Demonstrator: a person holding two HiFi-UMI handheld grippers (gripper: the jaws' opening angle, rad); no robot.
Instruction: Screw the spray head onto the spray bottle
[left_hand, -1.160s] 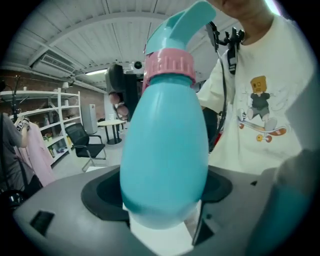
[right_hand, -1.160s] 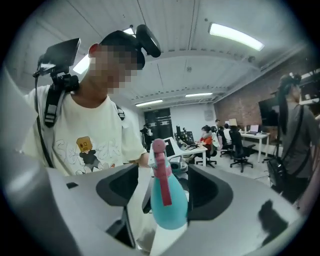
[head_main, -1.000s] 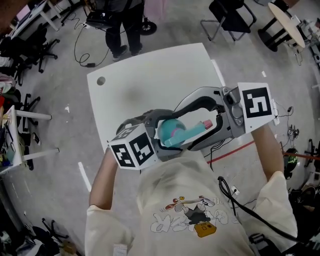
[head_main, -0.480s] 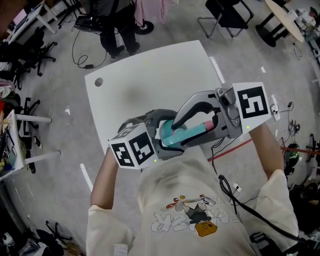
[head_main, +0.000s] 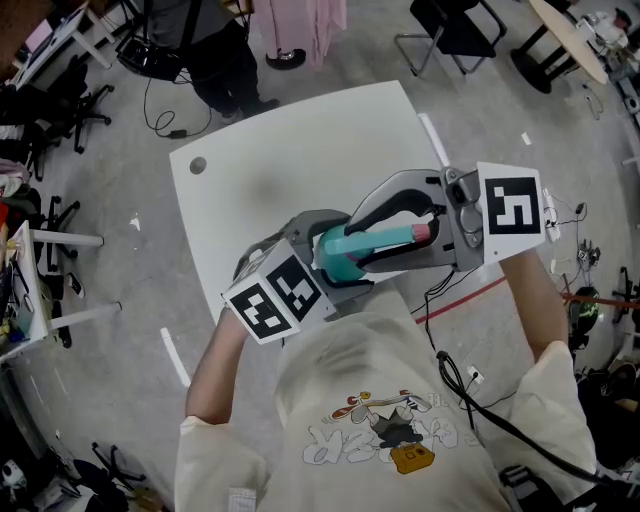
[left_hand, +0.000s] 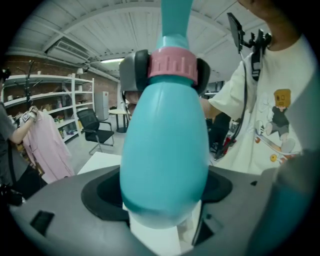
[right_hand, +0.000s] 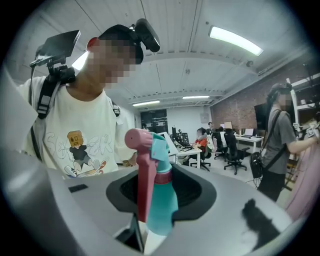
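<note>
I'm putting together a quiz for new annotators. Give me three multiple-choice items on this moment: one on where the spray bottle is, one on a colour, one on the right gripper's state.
1. Where is the spray bottle?
A. on the floor
B. held over the white table in the left gripper
C. on a chair

2. What colour is the collar under the spray head?
A. pink
B. yellow
C. black

3. What is the right gripper doing?
A. standing open and empty
B. closed on the collar
C. gripping a cable

Answers:
1. B: the head view shows the bottle in the left gripper, above the table.
2. A: the ring shows pink in the left gripper view.
3. B: its jaws have just been closing, and its pads sit against both sides of the collar.
</note>
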